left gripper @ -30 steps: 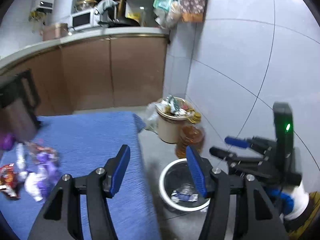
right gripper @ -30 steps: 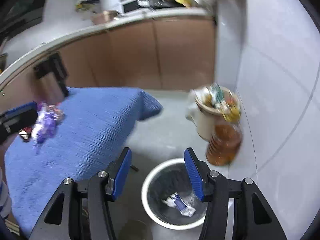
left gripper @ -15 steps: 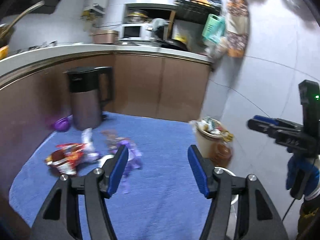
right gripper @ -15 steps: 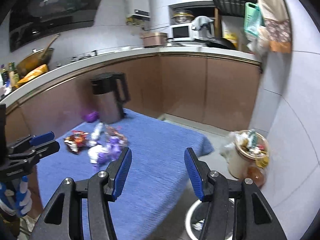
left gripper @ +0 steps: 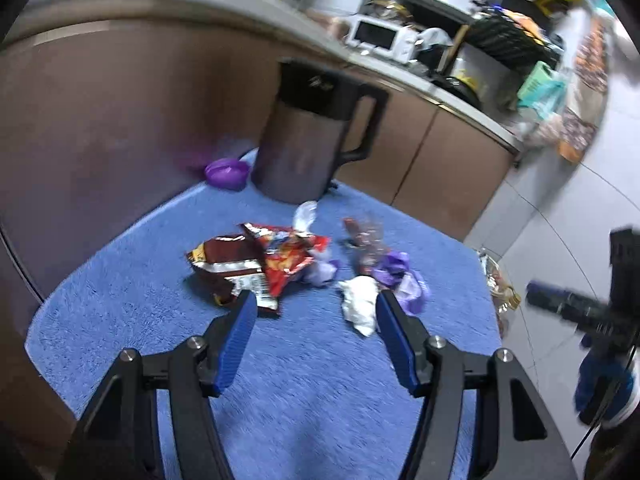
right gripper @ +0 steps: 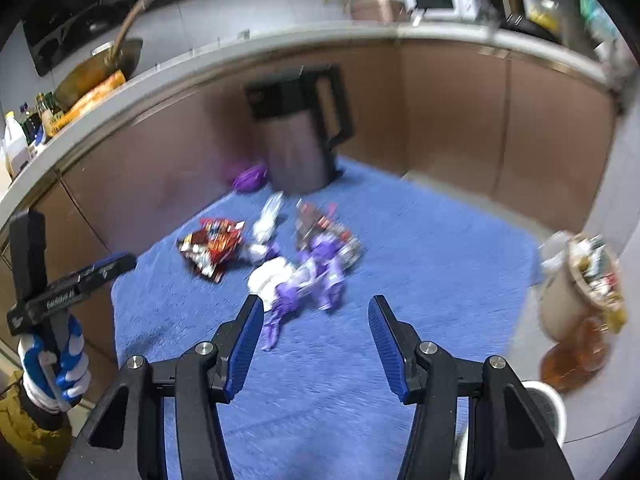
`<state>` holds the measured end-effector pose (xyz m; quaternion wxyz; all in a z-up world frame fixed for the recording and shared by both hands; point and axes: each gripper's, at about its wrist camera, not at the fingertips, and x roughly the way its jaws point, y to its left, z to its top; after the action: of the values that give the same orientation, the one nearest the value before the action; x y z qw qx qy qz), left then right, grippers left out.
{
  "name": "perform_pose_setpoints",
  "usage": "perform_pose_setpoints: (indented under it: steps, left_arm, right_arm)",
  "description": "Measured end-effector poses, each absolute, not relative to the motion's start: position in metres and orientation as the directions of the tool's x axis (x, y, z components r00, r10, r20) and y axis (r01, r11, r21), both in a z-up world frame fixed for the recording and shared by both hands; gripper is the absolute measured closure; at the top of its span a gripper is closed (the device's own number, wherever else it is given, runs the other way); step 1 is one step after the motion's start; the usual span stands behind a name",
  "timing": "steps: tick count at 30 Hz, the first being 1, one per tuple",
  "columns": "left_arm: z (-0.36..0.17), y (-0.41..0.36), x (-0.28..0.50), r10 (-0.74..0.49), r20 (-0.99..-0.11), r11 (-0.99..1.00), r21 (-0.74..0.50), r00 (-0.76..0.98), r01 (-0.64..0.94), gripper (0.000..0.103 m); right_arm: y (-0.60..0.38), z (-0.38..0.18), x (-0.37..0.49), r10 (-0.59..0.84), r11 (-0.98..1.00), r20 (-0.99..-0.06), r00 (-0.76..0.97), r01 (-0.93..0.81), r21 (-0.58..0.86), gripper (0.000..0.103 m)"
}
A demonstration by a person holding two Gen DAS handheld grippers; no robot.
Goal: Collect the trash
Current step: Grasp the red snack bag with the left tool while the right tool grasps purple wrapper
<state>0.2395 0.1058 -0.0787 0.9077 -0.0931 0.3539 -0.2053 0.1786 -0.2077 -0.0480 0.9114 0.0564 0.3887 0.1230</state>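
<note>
Purple wrappers (right gripper: pixel 316 268) motion-smeared, white bin (right gripper: pixel 554 404) mostly behind right fingers (right gripper: pixel 386 342)

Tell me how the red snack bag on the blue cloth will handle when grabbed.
The red snack bag lies crumpled and flat, so it is probably light and floppy. Its glossy film looks slippery, and it may crush rather than hold shape. A pinch on a raised fold seems safest.

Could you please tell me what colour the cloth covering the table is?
Blue; the cloth shows best in the left wrist view.

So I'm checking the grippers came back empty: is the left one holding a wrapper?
No. The left gripper hangs open above the blue cloth, and the wrappers lie beyond its fingertips, untouched.
</note>
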Motion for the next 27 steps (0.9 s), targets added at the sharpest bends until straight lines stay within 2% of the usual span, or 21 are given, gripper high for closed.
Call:
perform_pose_setpoints:
  steps: [7,18,19,20,22,24,27]
  left_arm:
    - [-0.103,0.106,0.315,-0.439,-0.656,0.892,-0.403,0.614,0.206,0.043]
    - [-0.144,0.094,0.389,-0.425,-0.725,0.875,-0.482,0.542,0.041,0.045]
    - [-0.147,0.093,0.392,-0.424,-0.728,0.874,-0.485,0.539,0.032,0.051]
    - [-0.15,0.093,0.393,-0.429,-0.729,0.87,-0.492,0.534,0.028,0.055]
    - [-0.154,0.092,0.394,-0.441,-0.729,0.86,-0.51,0.524,0.014,0.069]
    - [-0.156,0.092,0.392,-0.452,-0.724,0.851,-0.526,0.522,0.008,0.074]
    - [-0.153,0.092,0.385,-0.475,-0.703,0.832,-0.555,0.53,0.01,0.083]
  right_arm:
    - [-0.185,-0.119,0.242,0.377,0.926,-0.766,0.52,-0.195,0.323,0.051]
    - [-0.187,-0.162,0.291,0.438,0.892,-0.764,0.474,-0.125,0.434,0.052]
    - [-0.189,-0.164,0.292,0.441,0.89,-0.763,0.473,-0.12,0.44,0.057]
    - [-0.19,-0.165,0.292,0.444,0.888,-0.761,0.473,-0.121,0.444,0.058]
    - [-0.192,-0.165,0.292,0.452,0.884,-0.755,0.475,-0.123,0.451,0.066]
    - [-0.193,-0.163,0.289,0.458,0.88,-0.749,0.479,-0.129,0.456,0.075]
    - [-0.195,-0.16,0.285,0.455,0.882,-0.745,0.488,-0.133,0.452,0.076]
